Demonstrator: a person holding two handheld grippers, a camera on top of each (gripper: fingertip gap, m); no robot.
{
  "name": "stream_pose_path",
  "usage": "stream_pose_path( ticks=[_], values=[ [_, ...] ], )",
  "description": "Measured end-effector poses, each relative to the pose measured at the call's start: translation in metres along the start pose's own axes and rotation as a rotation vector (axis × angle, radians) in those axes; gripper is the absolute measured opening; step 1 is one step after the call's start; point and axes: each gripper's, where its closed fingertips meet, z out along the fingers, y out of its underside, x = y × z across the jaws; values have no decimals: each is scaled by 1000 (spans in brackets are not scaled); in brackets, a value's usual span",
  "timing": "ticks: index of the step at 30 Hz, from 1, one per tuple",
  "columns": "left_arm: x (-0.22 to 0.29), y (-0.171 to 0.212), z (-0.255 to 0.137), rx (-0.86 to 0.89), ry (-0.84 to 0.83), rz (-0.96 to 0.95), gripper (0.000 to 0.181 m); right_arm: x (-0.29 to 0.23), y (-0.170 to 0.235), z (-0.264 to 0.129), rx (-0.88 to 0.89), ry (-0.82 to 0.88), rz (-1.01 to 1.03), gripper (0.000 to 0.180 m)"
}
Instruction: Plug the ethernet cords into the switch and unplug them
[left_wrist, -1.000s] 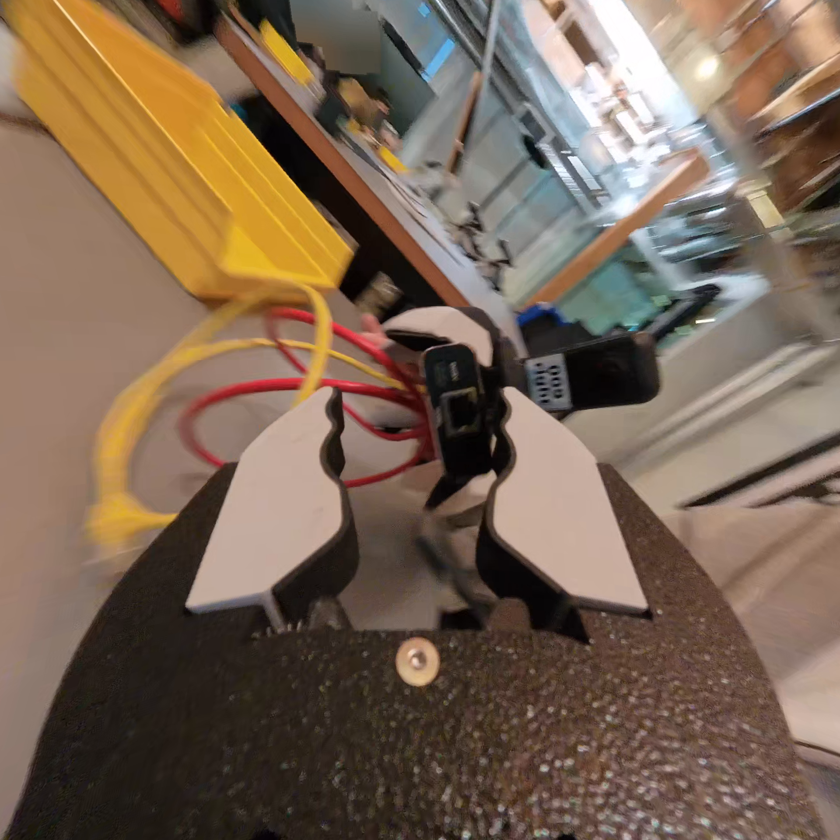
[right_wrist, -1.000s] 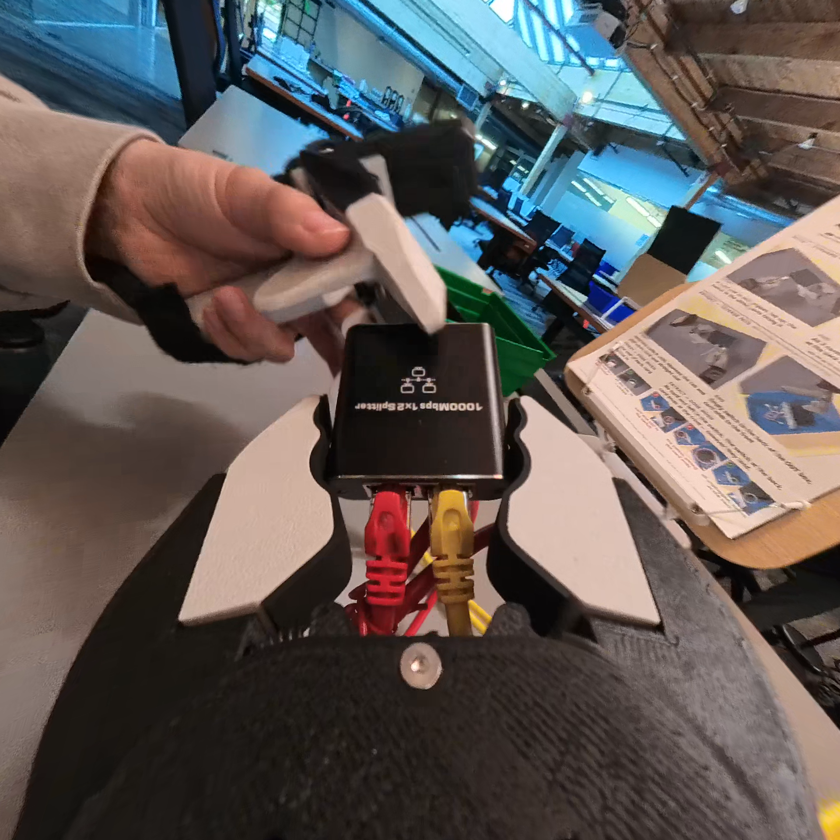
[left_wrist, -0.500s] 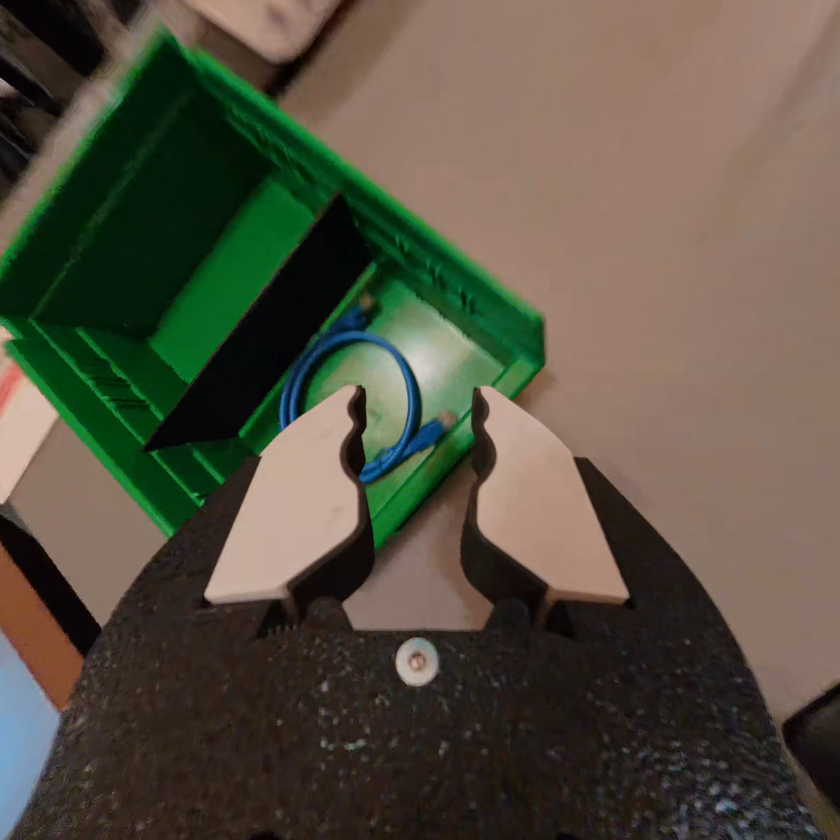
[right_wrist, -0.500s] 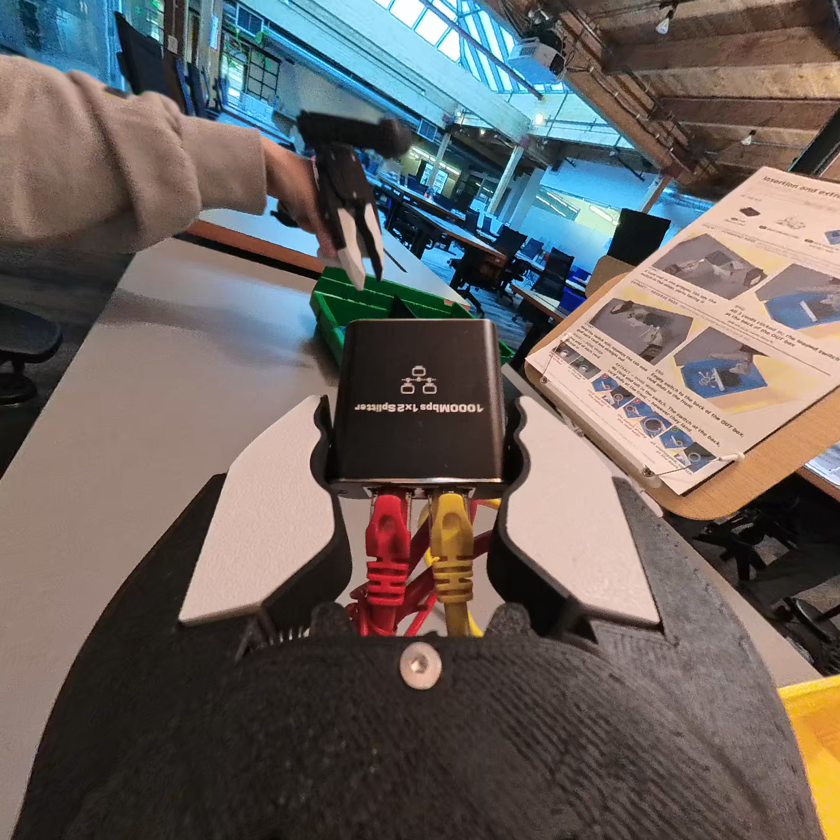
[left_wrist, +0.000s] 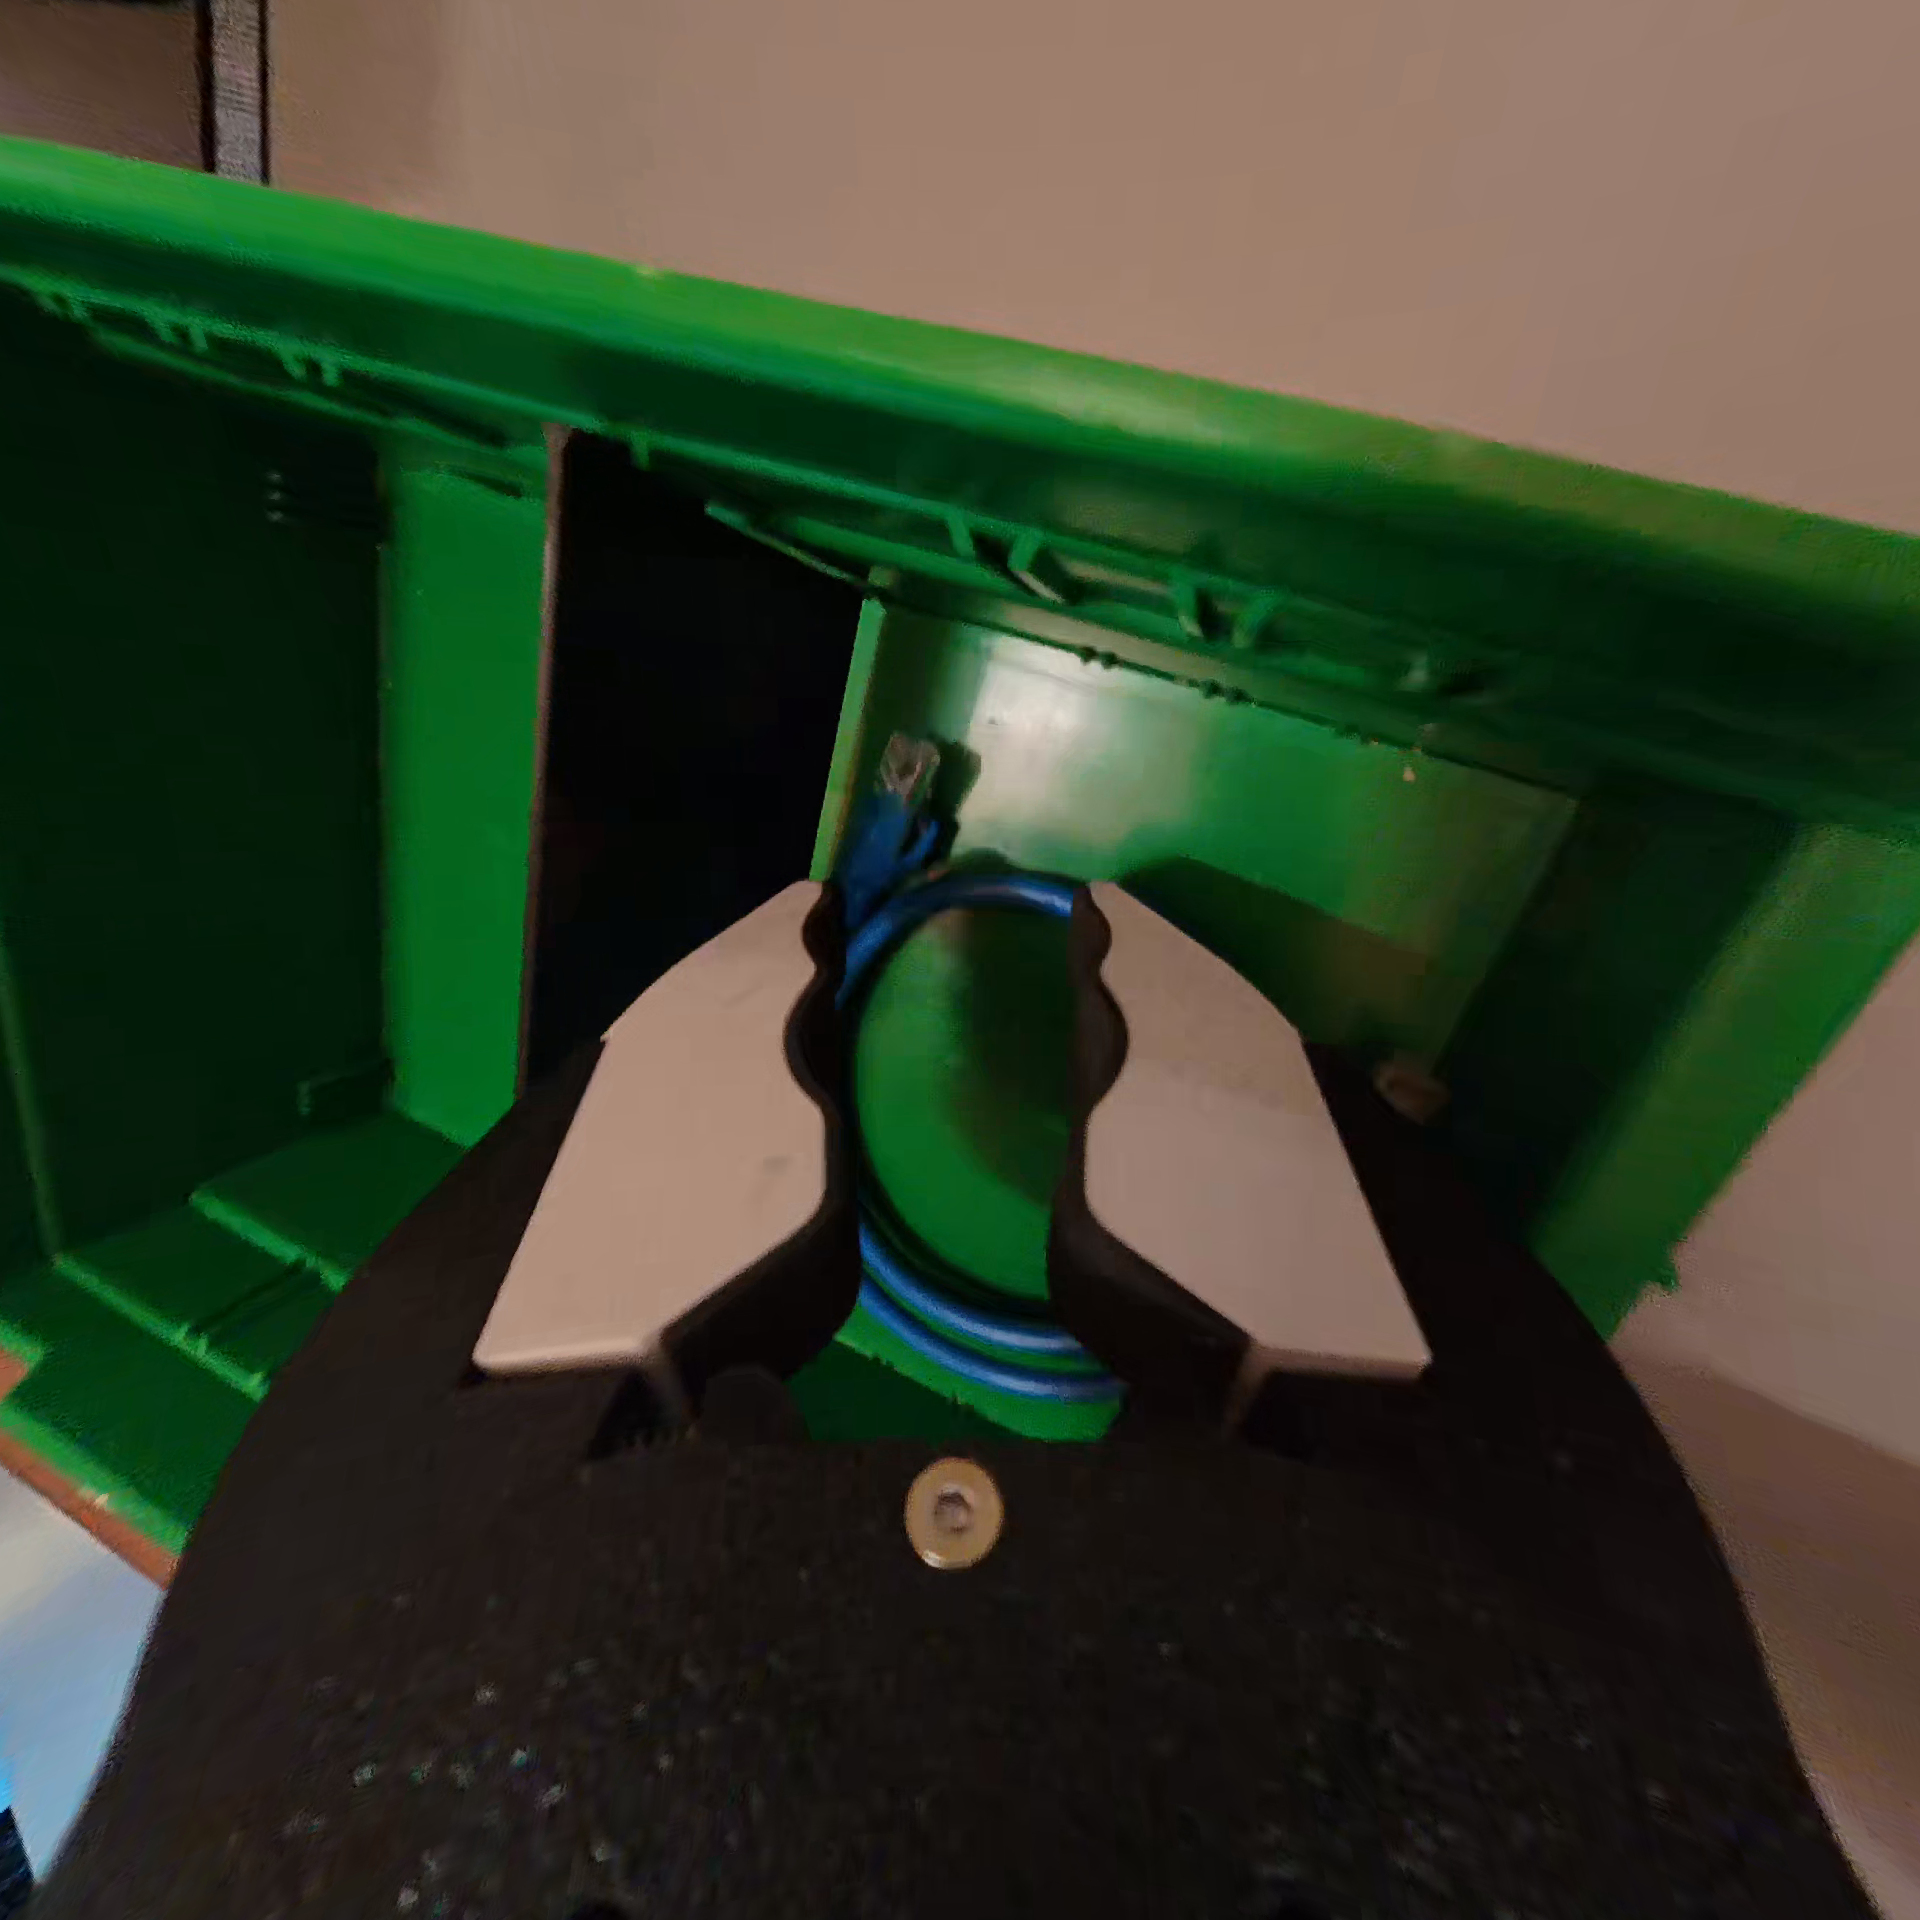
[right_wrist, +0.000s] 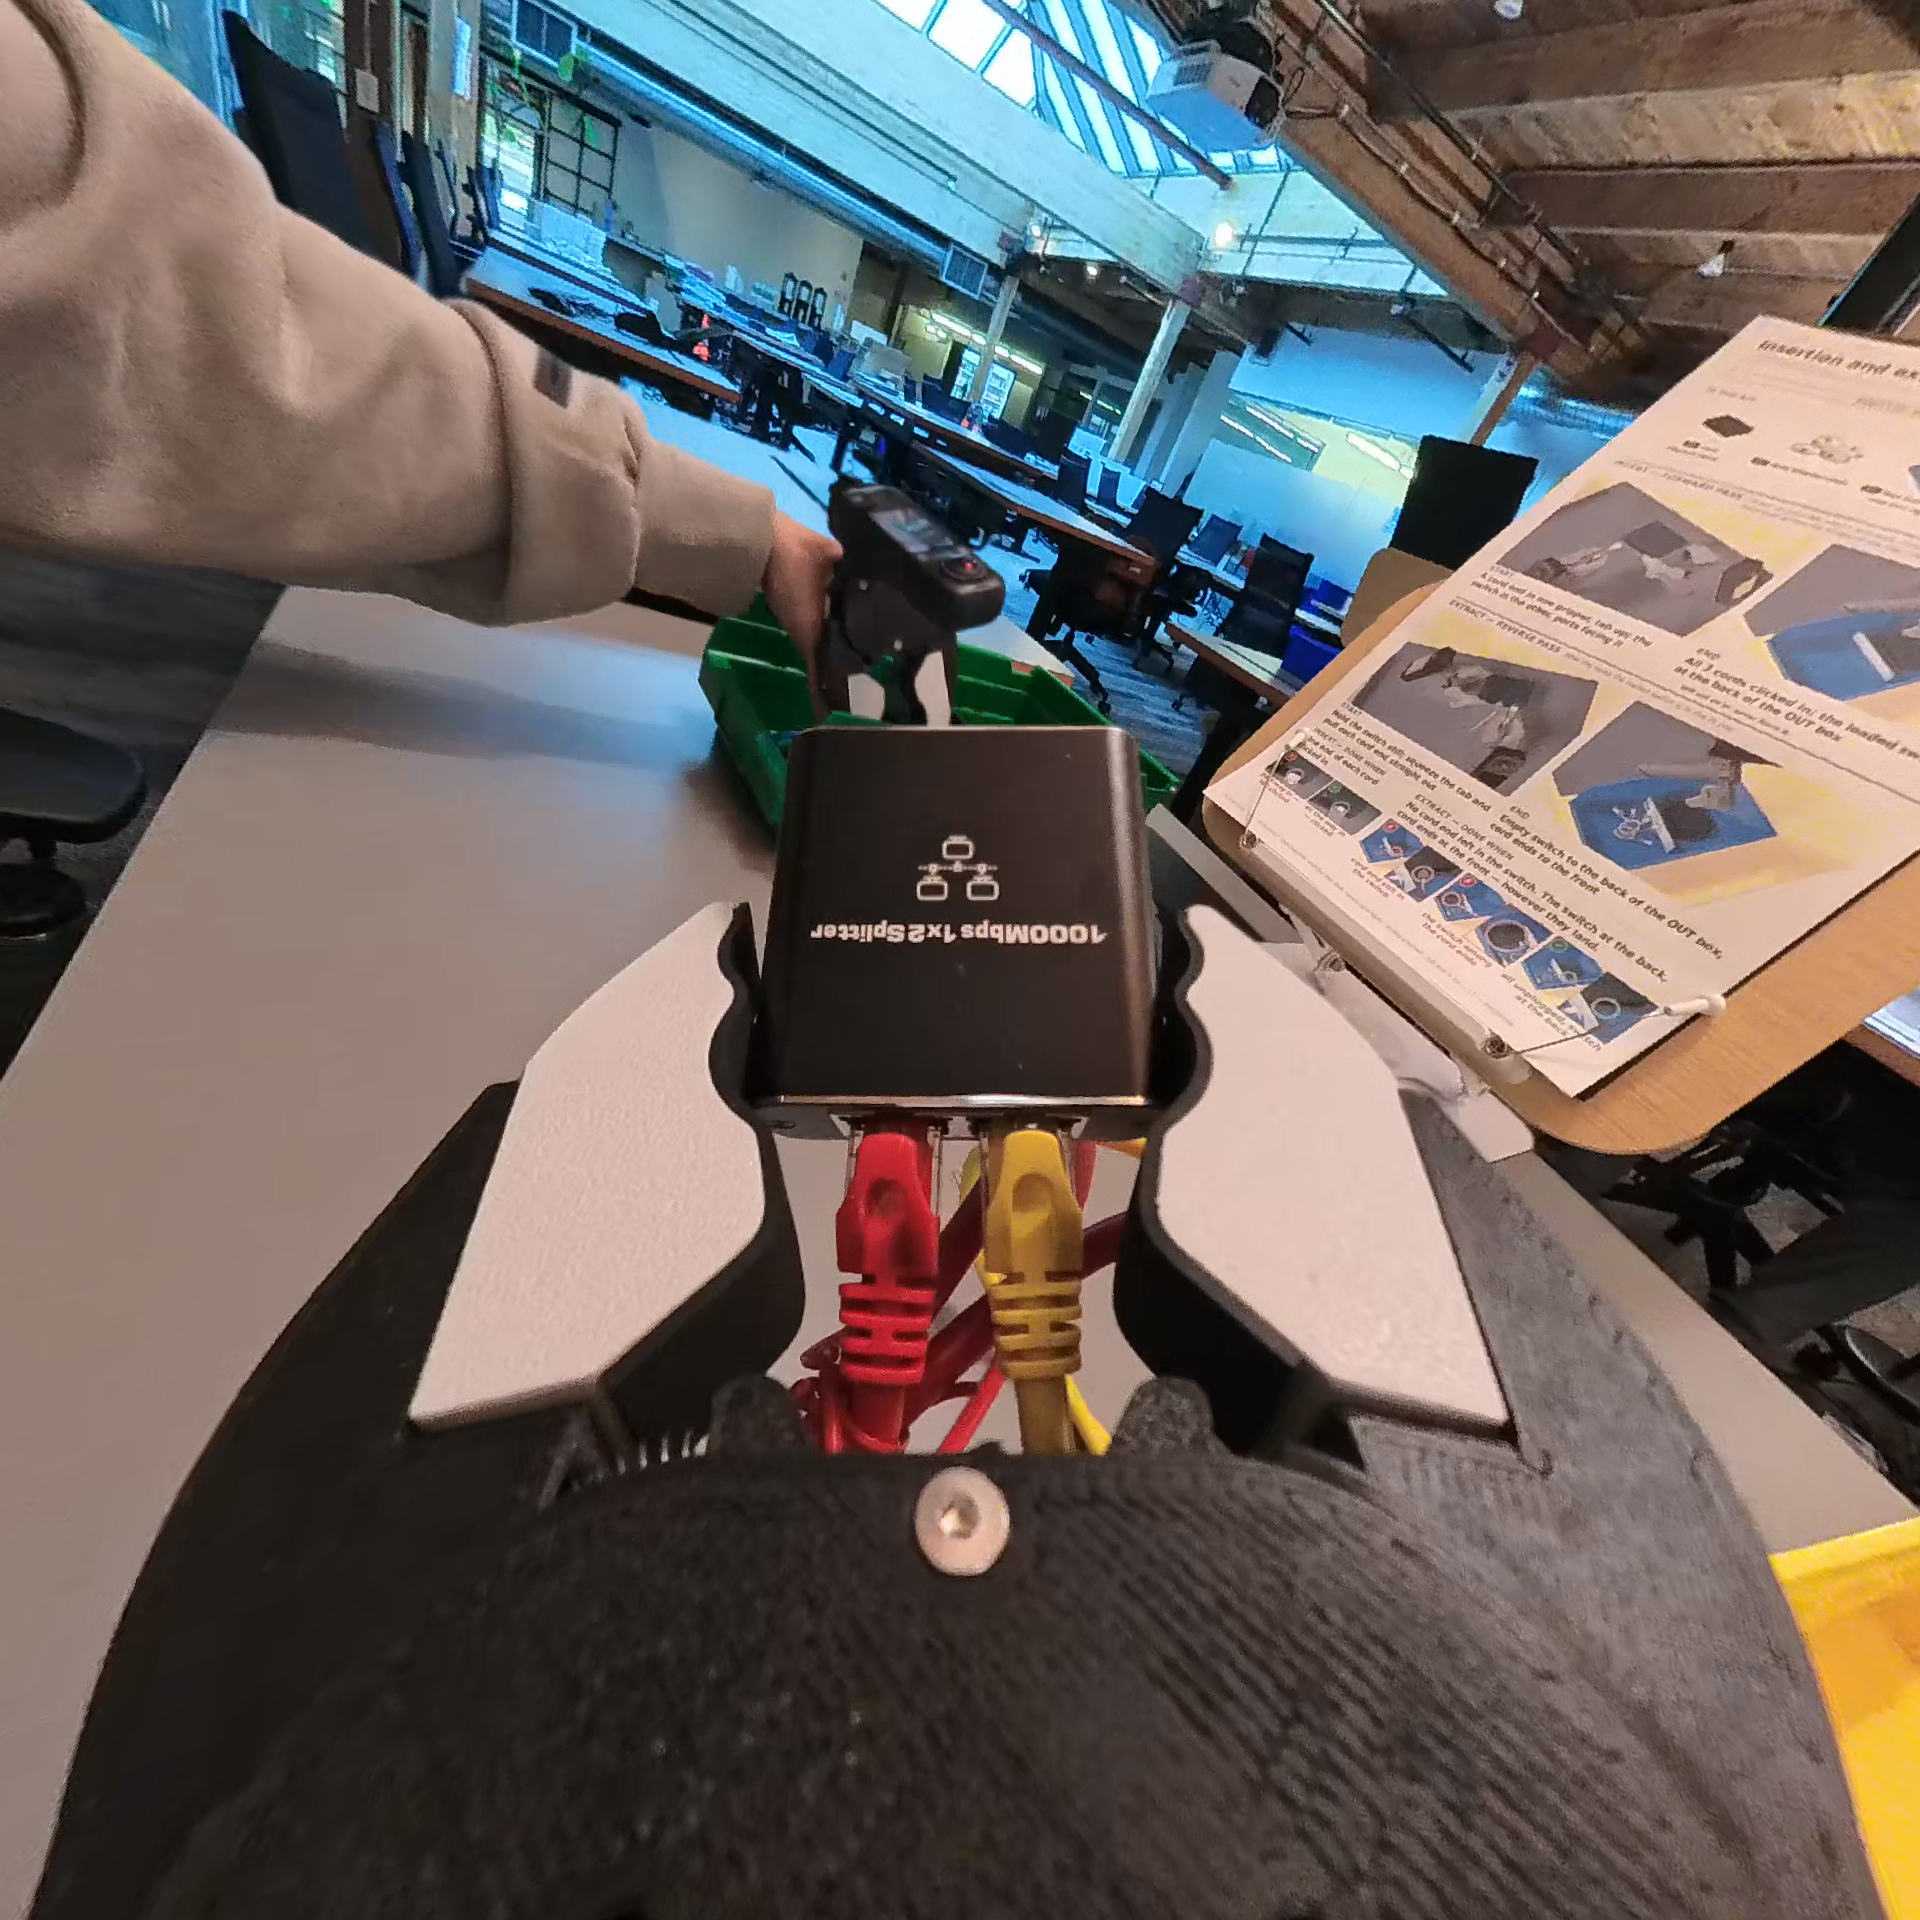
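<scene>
A: Start with the big things. A grey table (right_wrist: 395, 831) runs away from the right wrist camera, with a green bin (right_wrist: 764, 707) at its far end and an instruction sheet (right_wrist: 1621, 748) propped on a board at the right. A yellow bin (right_wrist: 1860, 1662) just shows at the lower right edge.

B: And the black switch (right_wrist: 956, 914)?

A: Pinched by its 2 sides in the right gripper (right_wrist: 956, 1018), held off the table. A red cord (right_wrist: 883, 1257) and a yellow cord (right_wrist: 1029, 1257) sit plugged into the 2 ports facing the camera.

B: So 2 cords are in. What is left?

A: I'd judge a 3rd. The left gripper (left_wrist: 951, 1039) is down inside the green bin (left_wrist: 1039, 416), its fingers (left_wrist: 686, 1164) spread with a clear gap, held over a coiled blue cord (left_wrist: 966, 1340) on the bin floor. The cord's plug (left_wrist: 899, 821) stands up near the left fingertip. Nothing is gripped yet. After plugging that one comes all the unplugging, so the task looks less than halfway.

B: What can't you make out?

A: The far face of the switch is turned away, so I can't tell whether a free port is there. Most of the blue coil is hidden behind the fingers, and that view is soft, so whether a fingertip touches the cord is unclear. In the right wrist view the left gripper (right_wrist: 899, 707) is small, its tips hidden behind the switch; a sleeve (right_wrist: 312, 416) reaches to it. Where the red and yellow cords lead below the right gripper is cut off.
</scene>
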Motion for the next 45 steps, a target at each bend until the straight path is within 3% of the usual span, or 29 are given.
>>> stream_pose_path(
  ticks=[4, 7, 12, 15, 18, 25, 27, 31, 34, 39, 45],
  values=[
    [-2, -12, 17, 24, 19, -47, 37, 3, 5, -2, 0, 8, 18, 75],
    [-10, -5, 27, -67, -14, -94, 18, 5, 5, -3, 18, 7, 35, 75],
    [-10, -5, 26, -103, -56, -194, 16, 5, 0, -6, 66, -16, 65, 75],
    [-10, -13, 13, -36, -99, -221, 15, 0, -6, -8, 118, -54, 87, 75],
    [-18, -30, -29, 85, -182, -272, 14, -5, -9, -10, 136, -91, 93, 75],
    [-6, -77, -182, 213, -369, -214, 13, -13, -15, -5, 99, -114, 62, 75],
    [27, -101, -216, 252, -250, -169, 13, -14, -18, -6, 100, -108, 46, 75],
    [120, -148, -244, 360, 183, -5, 14, -13, -25, -10, 128, -107, 50, 75],
    [188, -162, -227, 373, 525, 130, 14, -13, -26, -12, 140, -113, 59, 75],
    [284, -164, -162, 309, 1043, 274, 14, -12, -29, -15, 160, -106, 61, 75],
    [305, -209, -87, 296, 1001, 230, 13, -12, -35, -22, 164, -97, 37, 75]
  ],
)
